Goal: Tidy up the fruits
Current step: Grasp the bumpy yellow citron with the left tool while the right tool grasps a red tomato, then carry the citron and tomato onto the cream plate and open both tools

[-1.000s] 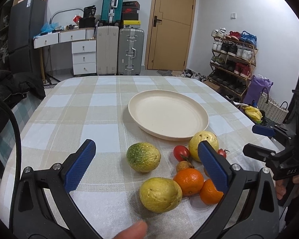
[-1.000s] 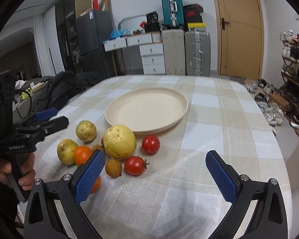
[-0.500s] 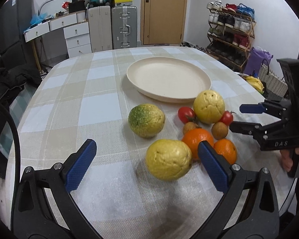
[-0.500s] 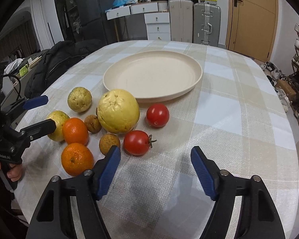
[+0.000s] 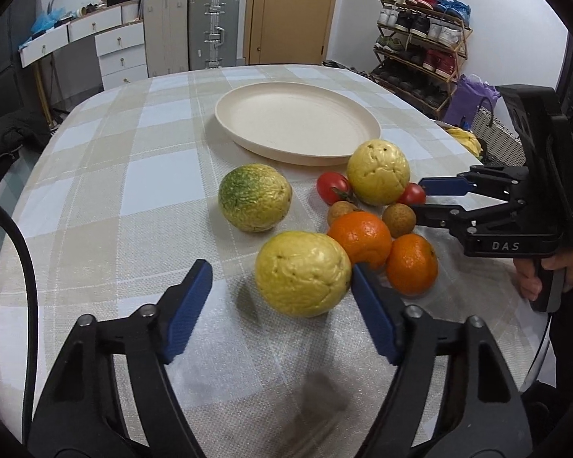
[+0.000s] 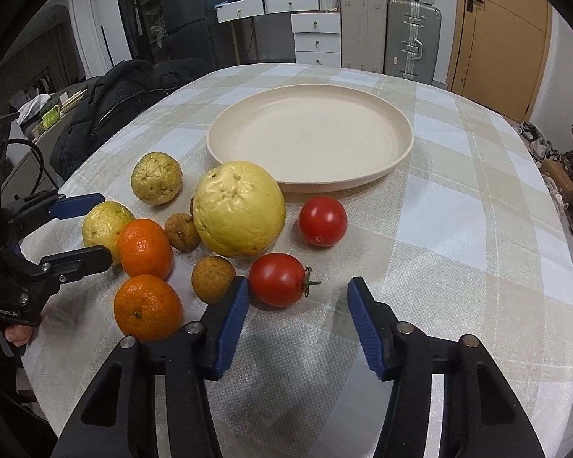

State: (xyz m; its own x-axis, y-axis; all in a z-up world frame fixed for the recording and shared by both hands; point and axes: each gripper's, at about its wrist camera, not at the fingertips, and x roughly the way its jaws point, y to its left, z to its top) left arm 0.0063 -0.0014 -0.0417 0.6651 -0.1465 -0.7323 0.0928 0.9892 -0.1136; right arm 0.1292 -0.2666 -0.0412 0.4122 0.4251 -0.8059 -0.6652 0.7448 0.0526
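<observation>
A cream plate (image 5: 298, 124) (image 6: 311, 139) sits empty on the checked tablecloth. In front of it lie three yellow guavas, two oranges, two tomatoes and two small brown fruits. My left gripper (image 5: 280, 307) is open, its jaws on either side of the near yellow guava (image 5: 301, 273), right pad close to it. My right gripper (image 6: 296, 315) is open just in front of the near tomato (image 6: 277, 278), left pad beside it. The right gripper (image 5: 435, 200) also shows in the left wrist view, the left gripper (image 6: 78, 229) in the right wrist view.
A green-yellow guava (image 5: 254, 202), a large guava (image 6: 238, 210), oranges (image 6: 145, 248) (image 6: 148, 307) and a second tomato (image 6: 322, 221) crowd the spot. Beyond the table are suitcases (image 5: 214, 34), a shoe rack (image 5: 420, 38) and a black coat (image 6: 114, 103).
Both grippers have moved forward and down toward the fruit and narrowed somewhat. The left now straddles the near guava; the right has come up to the near tomato.
</observation>
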